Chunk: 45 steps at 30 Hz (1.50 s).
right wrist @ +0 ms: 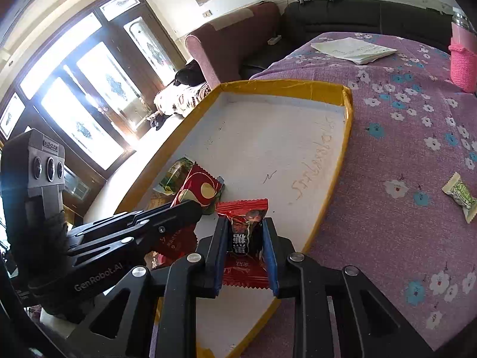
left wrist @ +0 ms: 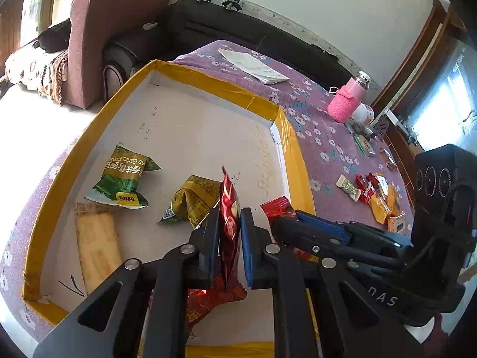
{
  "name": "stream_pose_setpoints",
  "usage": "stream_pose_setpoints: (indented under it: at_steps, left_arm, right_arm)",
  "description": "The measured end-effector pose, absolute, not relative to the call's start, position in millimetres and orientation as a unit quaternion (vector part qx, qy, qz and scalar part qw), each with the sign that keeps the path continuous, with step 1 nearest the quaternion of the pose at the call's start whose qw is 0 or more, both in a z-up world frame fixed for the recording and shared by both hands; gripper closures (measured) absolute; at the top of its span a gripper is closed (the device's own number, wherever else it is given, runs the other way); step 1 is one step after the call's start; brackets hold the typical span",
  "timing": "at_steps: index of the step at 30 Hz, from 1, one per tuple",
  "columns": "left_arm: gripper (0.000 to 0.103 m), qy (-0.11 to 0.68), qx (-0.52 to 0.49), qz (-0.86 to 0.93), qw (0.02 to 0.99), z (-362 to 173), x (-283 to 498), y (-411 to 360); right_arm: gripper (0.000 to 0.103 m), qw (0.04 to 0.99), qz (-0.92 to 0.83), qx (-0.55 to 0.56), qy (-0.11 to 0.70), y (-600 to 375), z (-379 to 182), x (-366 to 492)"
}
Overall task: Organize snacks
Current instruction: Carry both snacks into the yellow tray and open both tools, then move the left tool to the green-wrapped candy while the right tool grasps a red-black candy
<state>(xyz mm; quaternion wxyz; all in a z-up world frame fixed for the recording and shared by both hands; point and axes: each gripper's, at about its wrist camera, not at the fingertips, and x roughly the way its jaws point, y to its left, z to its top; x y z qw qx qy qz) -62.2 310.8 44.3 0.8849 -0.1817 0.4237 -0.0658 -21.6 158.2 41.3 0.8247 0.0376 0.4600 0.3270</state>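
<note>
While both grippers hang over a shallow white tray (left wrist: 208,113) with a yellow taped rim, the surface beneath it is a purple cloth (left wrist: 316,113) printed with white and blue flowers, spread over a table. Behind the table stand a black sofa (left wrist: 238,26) and a dusty-pink armchair (left wrist: 98,29), and the right wrist view takes in tall dark-framed glass doors (right wrist: 89,95) with bright light coming through. On the cloth lie a folded sheet of paper (left wrist: 253,65), a bottle in a pink knitted sleeve (left wrist: 345,101), and a loose heap of wrapped snacks (left wrist: 372,191) well apart from the tray. Inside the tray are a green packet (left wrist: 122,179), an olive-gold packet (left wrist: 193,200) and a long pale biscuit pack (left wrist: 95,238). The left gripper (left wrist: 229,226) has its blue pads pinched on a dark red wrapper (left wrist: 229,208) held edge-up above the tray floor. The right gripper (right wrist: 246,235) is pressed onto a small dark candy in a red wrapper (right wrist: 244,226), also over the tray near its right rim. Another red packet (left wrist: 214,301) lies under the left gripper, mostly covered by its fingers, so its full shape is unclear. The print on most wrappers is too small or too warped to read. Whatever lies beyond the heap of snacks is cut off by the right gripper's body, and the pink bottle is cropped at the edge of the right wrist view.
</note>
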Motion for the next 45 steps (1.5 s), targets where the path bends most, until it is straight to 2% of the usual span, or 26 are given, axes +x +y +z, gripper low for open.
stream_pose_setpoints:
  at_steps: [3, 6, 8, 11, 16, 19, 20, 26, 27, 33, 35, 37, 39, 40, 45]
  left_arm:
    - [0.079, 0.42, -0.201, -0.066, 0.882, 48, -66, 317]
    - [0.065, 0.403, -0.208, -0.061, 0.889, 60, -78, 318]
    - [0.046, 0.381, -0.216, -0.063, 0.897, 72, -91, 315]
    - [0.034, 0.352, -0.219, -0.068, 0.908, 87, -107, 305]
    - [0.033, 0.329, -0.219, -0.114, 0.911, 97, -123, 270]
    - [0.033, 0.338, -0.216, -0.133, 0.906, 93, -120, 250]
    - [0.034, 0.342, -0.214, -0.134, 0.905, 93, -118, 244]
    - [0.033, 0.356, -0.2, -0.13, 0.904, 91, -117, 234]
    - [0.034, 0.356, -0.199, -0.128, 0.904, 92, -117, 234]
    - [0.033, 0.366, -0.201, -0.137, 0.898, 86, -111, 226]
    - [0.033, 0.371, -0.197, -0.145, 0.896, 84, -110, 221]
    - [0.034, 0.373, -0.191, -0.151, 0.895, 83, -110, 216]
    - [0.034, 0.376, -0.193, -0.16, 0.892, 82, -109, 212]
    - [0.034, 0.378, -0.193, -0.166, 0.89, 81, -108, 210]
    - [0.034, 0.396, -0.183, -0.189, 0.88, 70, -104, 187]
  right_arm:
    - [0.073, 0.827, 0.327, 0.045, 0.454, 157, 42, -24]
    - [0.068, 0.833, 0.331, 0.057, 0.439, 142, 52, -27]
    - [0.066, 0.843, 0.326, 0.07, 0.422, 119, 64, -28]
    - [0.058, 0.866, 0.287, 0.073, 0.402, 75, 73, -21]
    - [0.055, 0.889, 0.177, 0.079, 0.415, -18, 60, 23]
    - [0.071, 0.88, 0.166, 0.084, 0.437, -40, 47, 49]
    - [0.073, 0.876, 0.169, 0.086, 0.442, -41, 43, 55]
    - [0.07, 0.868, 0.172, 0.056, 0.463, -18, 16, 86]
    - [0.078, 0.861, 0.173, 0.053, 0.475, -15, 10, 88]
    - [0.084, 0.81, 0.259, 0.101, 0.516, -7, 8, 46]
    - [0.084, 0.782, 0.315, 0.125, 0.524, -11, 15, 30]
    - [0.083, 0.804, 0.297, 0.144, 0.494, -34, 31, 25]
    - [0.072, 0.843, 0.241, 0.134, 0.462, -64, 48, 28]
    - [0.071, 0.857, 0.208, 0.125, 0.454, -78, 52, 32]
    - [0.07, 0.858, 0.154, 0.156, 0.464, -118, 43, 49]
